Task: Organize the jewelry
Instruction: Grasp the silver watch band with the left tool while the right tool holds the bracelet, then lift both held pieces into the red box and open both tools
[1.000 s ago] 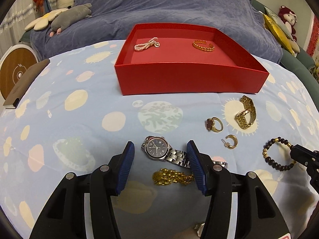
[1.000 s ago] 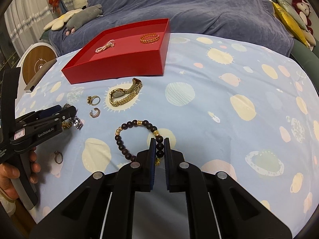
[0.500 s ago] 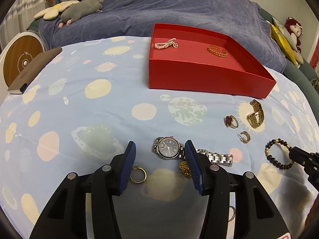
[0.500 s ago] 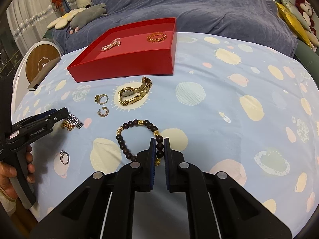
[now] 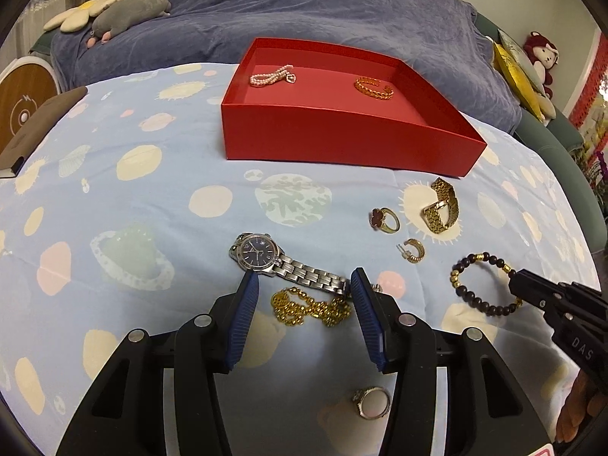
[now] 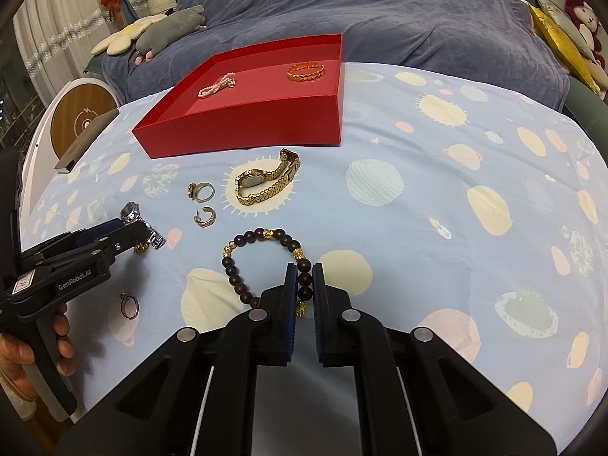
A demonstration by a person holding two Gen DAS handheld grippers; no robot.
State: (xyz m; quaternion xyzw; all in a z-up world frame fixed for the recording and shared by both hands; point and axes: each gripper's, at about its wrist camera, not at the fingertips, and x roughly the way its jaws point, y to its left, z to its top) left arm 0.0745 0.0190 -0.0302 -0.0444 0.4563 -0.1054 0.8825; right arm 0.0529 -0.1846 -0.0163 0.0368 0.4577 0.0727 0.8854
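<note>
My left gripper is open just above the cloth, its jaws a little narrower than before. A gold chain and the strap of a silver watch lie between its fingers, with no pad pressing on them. My right gripper is shut on a dark bead bracelet, which rests on the cloth. The red box at the back holds a pearl bracelet and a gold bangle.
A gold watch, a red-stone ring and a gold earring lie between the box and the grippers. A silver ring sits under my left gripper. A brown book lies at the far left edge.
My left gripper swung left and then back, so the gold chain lies between its fingers again, and its jaws have narrowed slightly. The right gripper has kept still on the bead bracelet.
</note>
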